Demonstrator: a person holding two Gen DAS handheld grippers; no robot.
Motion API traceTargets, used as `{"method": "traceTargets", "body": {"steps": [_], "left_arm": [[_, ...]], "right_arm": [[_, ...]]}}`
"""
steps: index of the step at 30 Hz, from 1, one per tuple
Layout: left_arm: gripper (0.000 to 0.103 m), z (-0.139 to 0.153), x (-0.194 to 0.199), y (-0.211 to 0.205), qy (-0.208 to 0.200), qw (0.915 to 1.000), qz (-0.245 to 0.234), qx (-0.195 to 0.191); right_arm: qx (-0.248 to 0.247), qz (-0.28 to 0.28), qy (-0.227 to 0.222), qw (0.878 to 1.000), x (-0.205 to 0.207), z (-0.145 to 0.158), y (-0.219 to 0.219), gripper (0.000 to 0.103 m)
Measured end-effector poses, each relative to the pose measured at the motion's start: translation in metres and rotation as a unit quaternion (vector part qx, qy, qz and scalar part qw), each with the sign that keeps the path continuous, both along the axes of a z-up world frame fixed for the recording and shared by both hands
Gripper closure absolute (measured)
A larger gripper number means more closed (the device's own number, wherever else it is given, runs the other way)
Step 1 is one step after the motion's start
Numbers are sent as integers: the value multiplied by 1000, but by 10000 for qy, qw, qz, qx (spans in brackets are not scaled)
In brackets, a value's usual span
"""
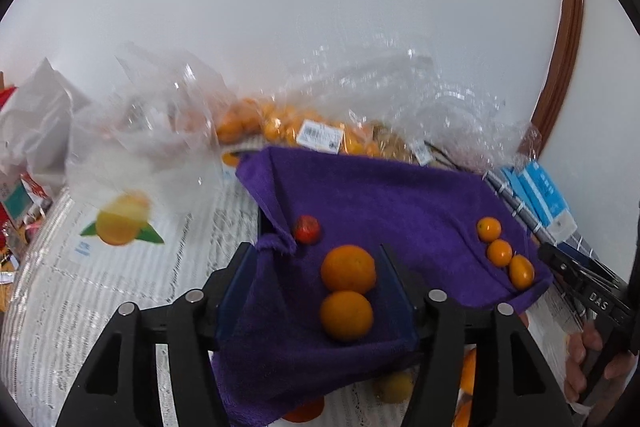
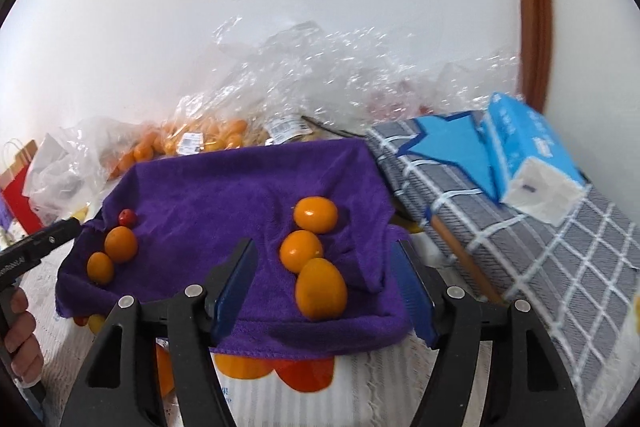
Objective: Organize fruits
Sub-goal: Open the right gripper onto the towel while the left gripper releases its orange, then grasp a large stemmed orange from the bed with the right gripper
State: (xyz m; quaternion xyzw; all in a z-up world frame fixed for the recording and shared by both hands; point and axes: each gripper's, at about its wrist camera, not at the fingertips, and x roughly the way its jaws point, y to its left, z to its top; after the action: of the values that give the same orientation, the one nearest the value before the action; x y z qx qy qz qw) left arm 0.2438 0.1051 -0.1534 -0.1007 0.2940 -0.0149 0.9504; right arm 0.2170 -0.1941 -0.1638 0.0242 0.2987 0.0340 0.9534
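We see our right claw [image 2: 324, 291] with its blue pads apart, straddling three oranges [image 2: 301, 251] in a row on a purple towel [image 2: 224, 187]; neither pad touches fruit. At the towel's left edge lie two more oranges [image 2: 121, 244] and a small red fruit [image 2: 127, 217]. Our left claw [image 2: 36, 247] pokes in from the left, a hand [image 2: 18, 331] below it. Behind the towel, clear bags [image 2: 208, 135] of oranges lie against the wall. A tissue pack [image 2: 532, 163] sits on a checked cloth [image 2: 560, 259] to the right.

Worktop [image 1: 100, 291] under a white patterned cover, bearing a purple towel [image 1: 380, 195], clear plastic bags [image 1: 152, 131] of fruit, and a checked cloth [image 2: 560, 259].
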Motion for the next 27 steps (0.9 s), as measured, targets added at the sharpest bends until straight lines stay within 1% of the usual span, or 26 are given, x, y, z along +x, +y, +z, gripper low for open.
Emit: {"method": "traceTargets", "body": {"steps": [2, 3, 4, 6, 9, 11, 15, 16, 18, 21, 23, 25, 27], "left_arm": [[39, 5, -4, 1, -120, 9999, 0, -33], [38, 7, -5, 0, -156, 9999, 4, -28], [37, 9, -7, 0, -200, 9998, -8, -30], [33, 11, -10, 0, -247, 9997, 4, -57], [33, 12, -14, 0, -369, 9991, 206, 12], [33, 12, -13, 0, -328, 9993, 201, 24], [34, 11, -14, 7, -294, 9992, 218, -168], [35, 10, -13, 9, -246, 9992, 141, -266], [35, 8, -14, 13, -182, 9991, 42, -378], [35, 9, -17, 19, -91, 9991, -8, -404], [35, 11, -25, 23, -14, 9990, 60, -439], [35, 12, -36, 29, -13, 9983, -36, -577], [35, 11, -47, 33, -55, 9985, -64, -535]], "right_arm": [[62, -100, -154, 9998, -12, 9, 0, 33], [96, -70, -184, 9998, -18, 14, 1, 30], [102, -33, -178, 9998, -21, 16, 1, 29], [20, 67, -97, 9999, -31, 24, 6, 29], [-266, 110, 29, 9996, -50, 32, 15, 29], [-296, 131, 122, 9994, -61, 33, 21, 29], [-285, 194, 412, 9986, -83, 23, 38, 29], [-294, 226, 477, 9982, -86, 19, 42, 29], [-290, 282, 568, 9976, -95, 11, 51, 34], [-131, 421, 725, 9964, -103, 2, 61, 42], [29, 600, 846, 9946, -107, -4, 69, 43], [166, 792, 912, 9925, -110, -9, 77, 43], [218, 951, 987, 9903, -110, -16, 87, 42]]}}
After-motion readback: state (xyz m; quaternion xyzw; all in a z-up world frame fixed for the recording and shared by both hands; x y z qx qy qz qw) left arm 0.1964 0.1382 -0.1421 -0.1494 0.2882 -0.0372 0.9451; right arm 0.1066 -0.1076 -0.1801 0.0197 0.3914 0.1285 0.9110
